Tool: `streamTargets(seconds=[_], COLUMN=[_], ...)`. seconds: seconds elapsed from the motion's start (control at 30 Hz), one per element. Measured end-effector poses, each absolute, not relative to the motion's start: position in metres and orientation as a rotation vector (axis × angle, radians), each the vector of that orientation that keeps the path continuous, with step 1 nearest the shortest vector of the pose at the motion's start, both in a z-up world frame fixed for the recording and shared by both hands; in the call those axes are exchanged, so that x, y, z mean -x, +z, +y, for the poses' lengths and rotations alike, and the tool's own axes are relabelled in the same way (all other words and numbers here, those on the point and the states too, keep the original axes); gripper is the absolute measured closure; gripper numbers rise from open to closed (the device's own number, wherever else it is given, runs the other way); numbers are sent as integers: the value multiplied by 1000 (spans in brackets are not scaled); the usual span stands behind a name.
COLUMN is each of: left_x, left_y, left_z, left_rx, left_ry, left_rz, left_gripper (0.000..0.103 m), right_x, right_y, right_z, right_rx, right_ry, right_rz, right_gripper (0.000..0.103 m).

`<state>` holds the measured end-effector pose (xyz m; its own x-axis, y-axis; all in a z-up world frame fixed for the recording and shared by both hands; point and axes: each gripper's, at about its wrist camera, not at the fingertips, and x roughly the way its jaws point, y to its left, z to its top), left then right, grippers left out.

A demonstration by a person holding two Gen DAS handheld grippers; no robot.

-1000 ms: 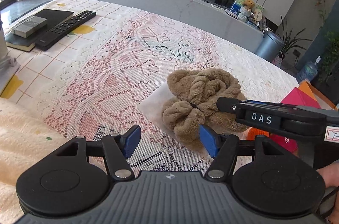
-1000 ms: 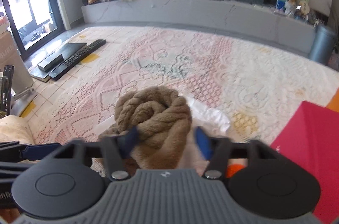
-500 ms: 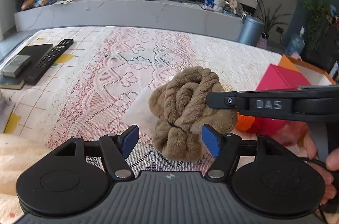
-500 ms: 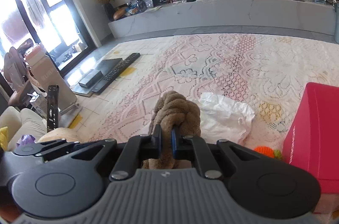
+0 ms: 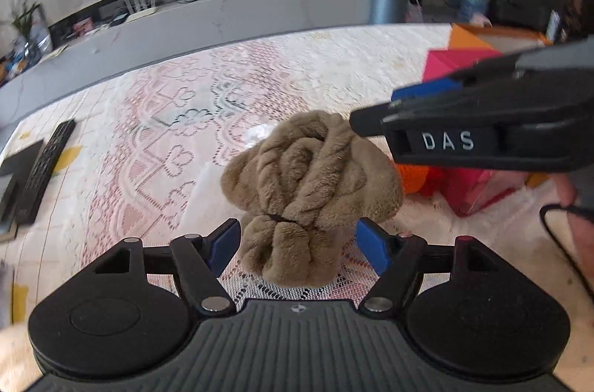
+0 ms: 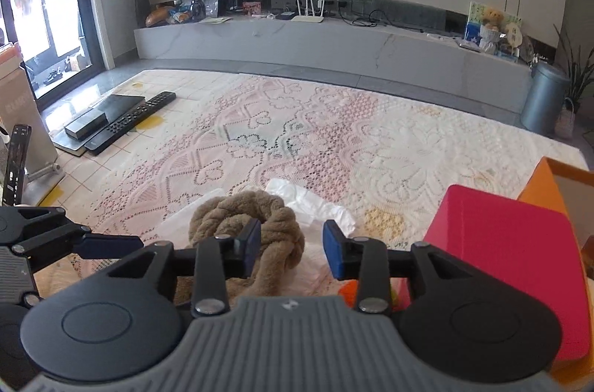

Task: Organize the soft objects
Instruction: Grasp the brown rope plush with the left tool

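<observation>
A brown knotted towel (image 5: 312,191) sits on the lace-covered worktop (image 5: 156,147), low in the centre of both views. The left gripper (image 5: 297,245) is opening, blue fingers (image 5: 222,243) flanking the towel's lower end without pressing. The right gripper (image 6: 291,249) is opening too, its left finger (image 6: 250,245) just beside the knot, a pink box (image 6: 512,251) at right.

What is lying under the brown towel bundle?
A crumpled white plastic bag lies under the brown towel bundle, on the lace tablecloth. Its middle part is covered by the towel, so anything beneath there cannot be seen.
</observation>
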<state>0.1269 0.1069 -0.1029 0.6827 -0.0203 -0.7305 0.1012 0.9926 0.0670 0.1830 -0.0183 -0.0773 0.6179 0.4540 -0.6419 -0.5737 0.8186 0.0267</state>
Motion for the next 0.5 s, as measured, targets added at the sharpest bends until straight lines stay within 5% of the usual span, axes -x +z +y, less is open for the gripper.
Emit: streamTargets(seconds=[0.37,0.43,0.5], left_x=[-155,-156,-154], left_y=[-135,-135,-133], left_z=[80,83,89], left_rx=[-303,-291,-264], left_ry=[-93,-70,-41], left_rz=[846,844,827], left_gripper=[21,46,56], right_x=[-190,-190,-189], right_y=[-94,-95,-95], right_z=[-21,-22,-22], right_rx=[192,202,198], right_ry=[576,579,588], right_rz=[722,717,712], right_gripper=[68,70,69])
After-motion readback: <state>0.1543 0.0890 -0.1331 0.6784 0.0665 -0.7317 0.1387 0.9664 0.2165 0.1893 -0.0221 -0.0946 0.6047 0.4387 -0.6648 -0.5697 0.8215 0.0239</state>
